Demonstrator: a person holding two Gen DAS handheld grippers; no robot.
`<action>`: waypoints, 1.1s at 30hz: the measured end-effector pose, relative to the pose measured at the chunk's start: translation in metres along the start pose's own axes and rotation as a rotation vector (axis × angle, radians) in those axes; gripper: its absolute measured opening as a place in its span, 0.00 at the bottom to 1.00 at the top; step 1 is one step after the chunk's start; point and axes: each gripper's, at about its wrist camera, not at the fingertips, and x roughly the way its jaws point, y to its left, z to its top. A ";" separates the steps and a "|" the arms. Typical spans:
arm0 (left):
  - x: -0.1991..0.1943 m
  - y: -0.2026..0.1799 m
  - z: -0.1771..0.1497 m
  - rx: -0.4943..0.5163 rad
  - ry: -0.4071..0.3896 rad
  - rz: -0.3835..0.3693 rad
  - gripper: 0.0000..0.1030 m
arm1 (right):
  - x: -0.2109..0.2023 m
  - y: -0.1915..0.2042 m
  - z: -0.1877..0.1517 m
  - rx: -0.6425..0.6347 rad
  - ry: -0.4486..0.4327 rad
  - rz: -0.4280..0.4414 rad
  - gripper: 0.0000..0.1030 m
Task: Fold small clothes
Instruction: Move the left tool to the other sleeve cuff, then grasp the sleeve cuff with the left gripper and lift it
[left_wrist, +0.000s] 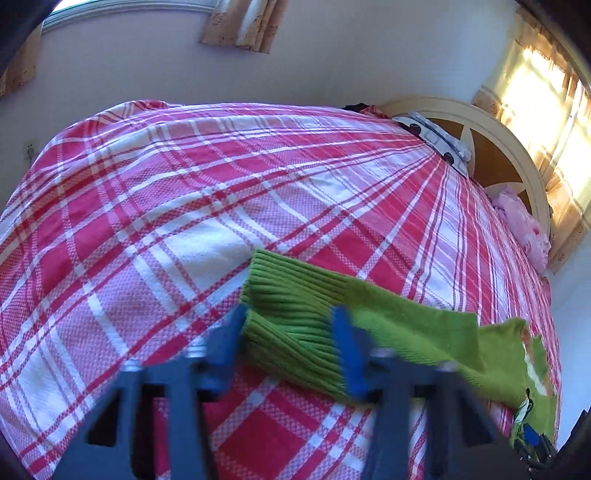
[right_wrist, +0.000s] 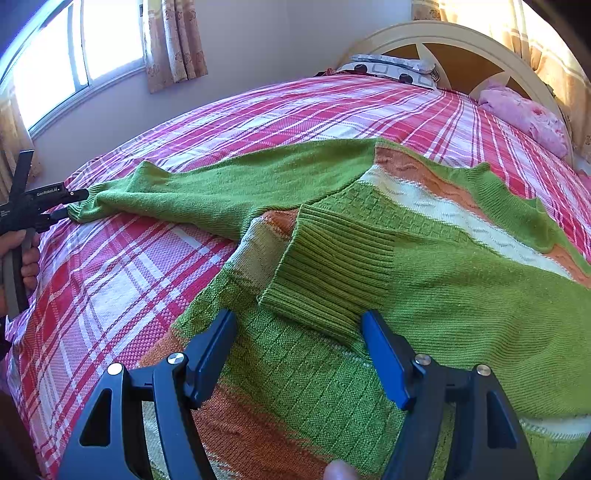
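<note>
At the far left my left gripper (right_wrist: 75, 205) is clamped on the cuff (right_wrist: 86, 201) of the stretched-out sleeve (right_wrist: 221, 188). My own wrist view is blurred and shows little of the bite, but the other view shows the tips pinched on the ribbing. I think the grip is only on the cuff's edge, so a quick pull across could let the knit slip out. A bite that has also caught the bedcover (right_wrist: 110, 277) would lift the plaid along with it. Further right, the sweater (right_wrist: 461, 295) lies flat on the bed, and its other sleeve is already folded in, with that sleeve's ribbed end (right_wrist: 325, 273) resting on the body. If I drag the long sleeve rather than lift it, the body may bunch or the folded sleeve may be dragged open. My right gripper (right_wrist: 299, 354) is released, and its jaws stand wide to either side of that ribbed end without pressing on it, so nothing pins the body against such a pull. As for pose, my left hand (right_wrist: 26, 258) grasps its handle low at the bed's edge, and the tool reaches in along the sleeve's line. My right gripper tilts steeply down over the near part of the sweater.
</note>
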 end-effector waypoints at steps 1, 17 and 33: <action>0.002 0.003 0.001 -0.007 0.022 -0.032 0.08 | 0.000 0.000 0.000 0.000 0.000 0.000 0.69; -0.055 0.014 0.036 -0.096 -0.109 -0.217 0.07 | 0.000 0.000 0.000 0.001 -0.001 0.001 0.69; -0.085 -0.038 0.034 -0.028 -0.120 -0.328 0.06 | -0.012 -0.009 0.003 0.058 -0.027 0.026 0.70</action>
